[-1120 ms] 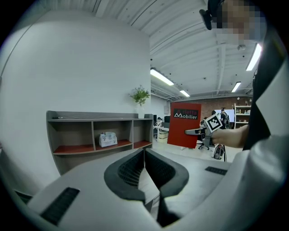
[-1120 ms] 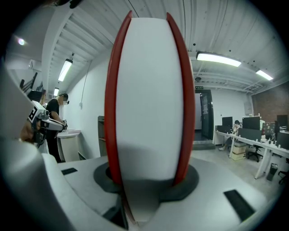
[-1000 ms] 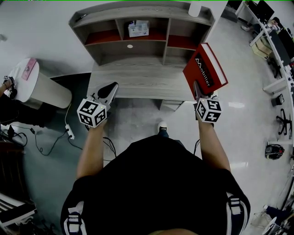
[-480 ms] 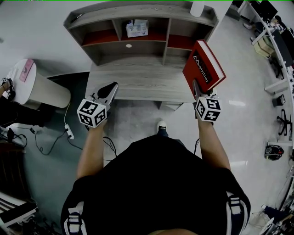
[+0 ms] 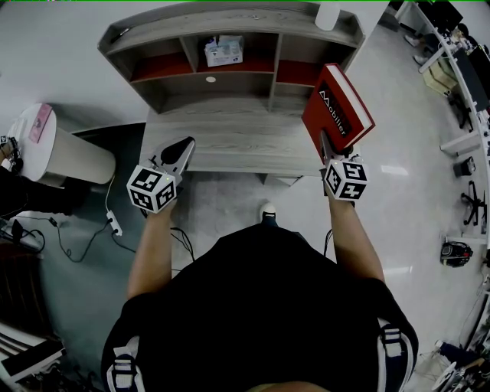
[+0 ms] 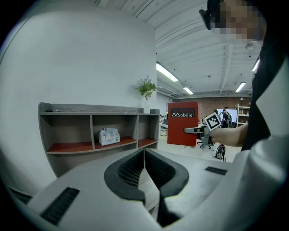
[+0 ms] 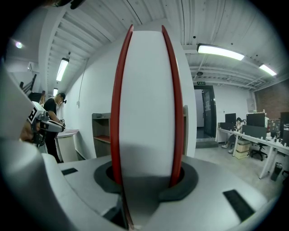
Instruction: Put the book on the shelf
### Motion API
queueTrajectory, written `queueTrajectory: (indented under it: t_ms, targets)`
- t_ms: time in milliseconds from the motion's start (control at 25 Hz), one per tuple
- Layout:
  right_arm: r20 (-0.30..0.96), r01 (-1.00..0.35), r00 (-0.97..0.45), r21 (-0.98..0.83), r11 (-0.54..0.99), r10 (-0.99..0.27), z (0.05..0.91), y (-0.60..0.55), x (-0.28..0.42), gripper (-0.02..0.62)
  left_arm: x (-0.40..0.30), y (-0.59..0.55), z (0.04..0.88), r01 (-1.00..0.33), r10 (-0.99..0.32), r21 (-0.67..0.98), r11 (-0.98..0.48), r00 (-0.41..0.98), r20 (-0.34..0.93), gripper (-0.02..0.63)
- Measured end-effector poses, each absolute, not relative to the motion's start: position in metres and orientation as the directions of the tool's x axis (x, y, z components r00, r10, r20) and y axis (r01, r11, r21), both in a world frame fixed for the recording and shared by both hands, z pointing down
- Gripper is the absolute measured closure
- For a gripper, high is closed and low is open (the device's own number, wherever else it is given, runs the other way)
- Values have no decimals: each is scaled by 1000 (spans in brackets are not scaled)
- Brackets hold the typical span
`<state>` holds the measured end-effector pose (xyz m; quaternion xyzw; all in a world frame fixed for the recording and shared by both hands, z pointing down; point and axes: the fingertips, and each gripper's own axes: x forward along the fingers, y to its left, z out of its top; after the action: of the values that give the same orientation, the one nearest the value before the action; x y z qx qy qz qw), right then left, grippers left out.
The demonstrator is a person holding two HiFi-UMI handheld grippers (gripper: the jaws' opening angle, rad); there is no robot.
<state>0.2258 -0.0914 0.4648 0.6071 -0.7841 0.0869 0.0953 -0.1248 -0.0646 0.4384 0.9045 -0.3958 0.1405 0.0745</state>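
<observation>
1. Overhead, a person in a black shirt stands at a wooden desk (image 5: 230, 134) with a gripper in each hand. The red book (image 5: 337, 103) hangs upright in the air at the upper right of the head view, above the desk's right end and just short of the shelf (image 5: 230, 21).
2. At right, the right gripper (image 5: 328, 144) pinches the book by its lower edge. Both covers sit between its jaws, which have just been closing tighter on it.
3. At centre left, the left gripper (image 5: 182, 145) carries nothing, and its jaws are pressed together above the desk.
4. At the top of the frame, a small white box (image 5: 223, 50) sits in the shelf's middle compartment. The red-floored compartment to its right lies nearest the book.
5. The book looks like a thick hardback, stiff and probably weighty for a one-edge hold. Its smooth covers could slide between the pads, and its height above the grip could make it tip. A firm squeeze across both covers, near the middle of the lower edge, seems the safest hold.
</observation>
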Motion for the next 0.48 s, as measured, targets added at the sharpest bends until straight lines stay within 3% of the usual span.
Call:
queueTrajectory:
  t_ms: [480]
  targets:
    - [256, -964, -265, -40, 264, -929, 470, -119, 232, 428, -114, -94, 442, -737, -691, 24, -676, 645, 327, 580]
